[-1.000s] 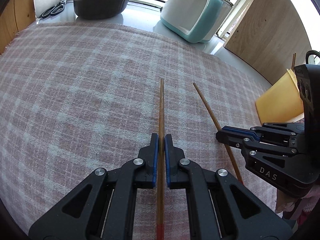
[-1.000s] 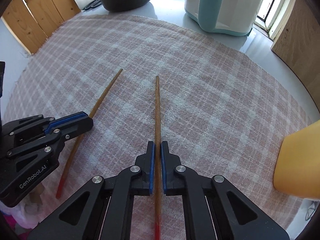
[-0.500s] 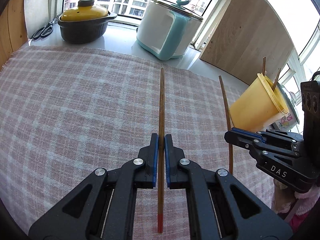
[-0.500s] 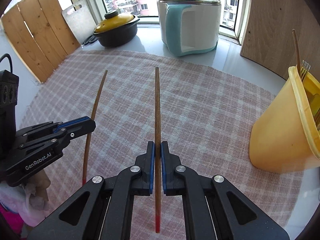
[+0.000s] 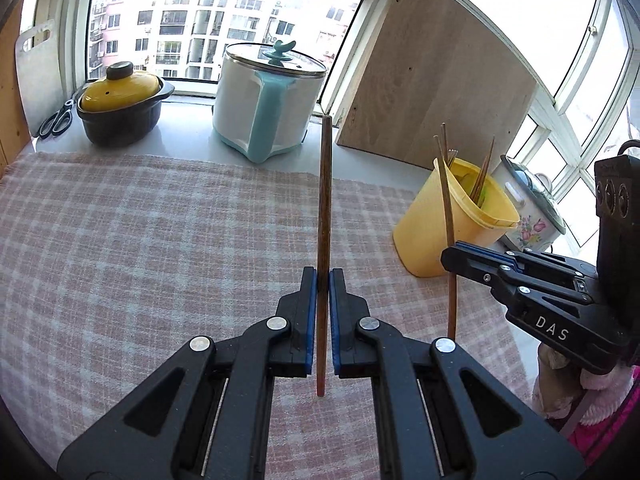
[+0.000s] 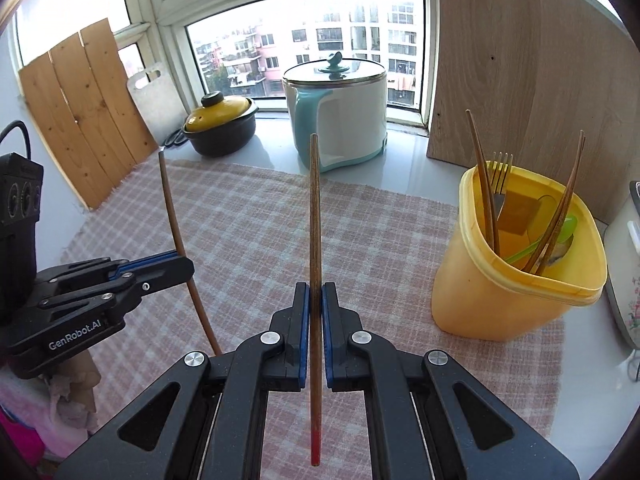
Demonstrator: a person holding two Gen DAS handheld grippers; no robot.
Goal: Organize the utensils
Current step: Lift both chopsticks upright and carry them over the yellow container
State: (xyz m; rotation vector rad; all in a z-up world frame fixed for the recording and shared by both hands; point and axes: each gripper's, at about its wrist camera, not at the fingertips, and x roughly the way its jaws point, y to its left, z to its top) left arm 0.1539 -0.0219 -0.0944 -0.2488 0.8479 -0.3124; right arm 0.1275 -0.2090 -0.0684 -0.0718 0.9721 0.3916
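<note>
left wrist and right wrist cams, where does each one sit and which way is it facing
Left wrist: on the left gripper, looking along its chopstick toward the window; right gripper shows at right.
Right wrist: on the right gripper, facing the same way along its own chopstick; left gripper shows at left.
Shared: the yellow utensil holder, plaid cloth, white-and-teal pot and yellow-lidded pot.

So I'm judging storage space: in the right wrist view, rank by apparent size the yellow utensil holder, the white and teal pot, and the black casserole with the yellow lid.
1. Yellow utensil holder, though it stands nearest the camera.
2. White and teal pot.
3. Black casserole, farthest back, so its true size is unsure.
</note>
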